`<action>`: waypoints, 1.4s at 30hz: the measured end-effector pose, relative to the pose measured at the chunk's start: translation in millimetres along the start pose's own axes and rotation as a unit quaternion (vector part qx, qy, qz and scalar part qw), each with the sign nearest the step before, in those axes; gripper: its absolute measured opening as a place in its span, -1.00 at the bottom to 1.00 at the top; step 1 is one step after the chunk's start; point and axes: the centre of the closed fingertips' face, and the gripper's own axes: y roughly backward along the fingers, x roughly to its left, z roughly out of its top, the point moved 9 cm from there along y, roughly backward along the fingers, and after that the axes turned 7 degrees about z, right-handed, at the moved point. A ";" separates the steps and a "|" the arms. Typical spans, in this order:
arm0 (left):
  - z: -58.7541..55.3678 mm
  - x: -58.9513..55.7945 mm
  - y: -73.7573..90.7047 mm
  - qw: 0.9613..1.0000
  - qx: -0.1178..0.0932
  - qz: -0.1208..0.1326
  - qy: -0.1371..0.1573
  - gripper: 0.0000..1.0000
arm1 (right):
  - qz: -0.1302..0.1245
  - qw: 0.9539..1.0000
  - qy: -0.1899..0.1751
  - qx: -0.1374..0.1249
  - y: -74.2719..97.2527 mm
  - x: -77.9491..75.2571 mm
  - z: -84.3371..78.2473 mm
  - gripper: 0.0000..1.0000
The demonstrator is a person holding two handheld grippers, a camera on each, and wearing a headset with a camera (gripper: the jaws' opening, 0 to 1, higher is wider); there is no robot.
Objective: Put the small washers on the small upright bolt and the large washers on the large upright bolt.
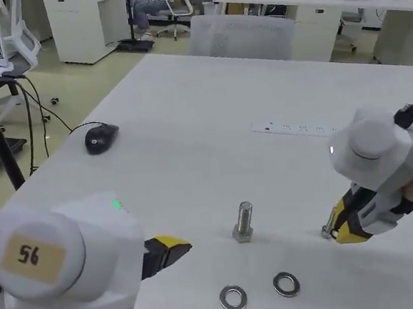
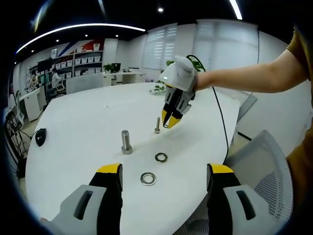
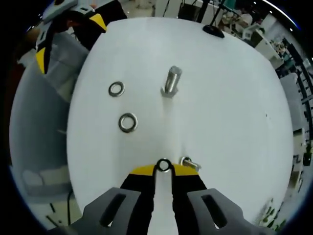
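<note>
- While the left tool (image 2: 165, 171) hangs nearest the person, its jaws wide apart and empty, it sits well short of the small upright bolt (image 1: 328, 228).
- One loose washer (image 1: 233, 298) and a second washer (image 1: 286, 284) lie flat on the worktop (image 1: 190, 127), nearer than that bolt and to its left.
- Left of the small bolt, apart from it, stands the large upright bolt (image 1: 245, 221).
- Just beside the small bolt's top, the right tool (image 1: 339, 224) is clamped on a small washer (image 3: 164, 165). Its hole seems to run with the bolt's upright axis, so I judge a short sideways shift, then a drop.
- Beyond, the forearm (image 2: 244, 81) reaches in, with the tool tipped steeply down.
</note>
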 end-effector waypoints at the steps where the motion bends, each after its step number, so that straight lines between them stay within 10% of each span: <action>1: -0.1 0.1 -0.1 1.000 0.001 0.000 0.000 0.38 | -0.003 1.000 -0.001 0.001 1.1 -0.9 -0.6 -0.76; 15: -0.2 -1.1 -1.6 1.000 0.001 0.000 0.006 0.39 | -0.026 1.000 -0.007 0.000 22.8 -22.1 -2.6 -0.76; 42: -2.0 -1.1 -1.7 1.000 0.000 0.002 0.015 0.39 | -0.010 1.000 0.000 0.019 1.3 -35.5 -3.2 -0.75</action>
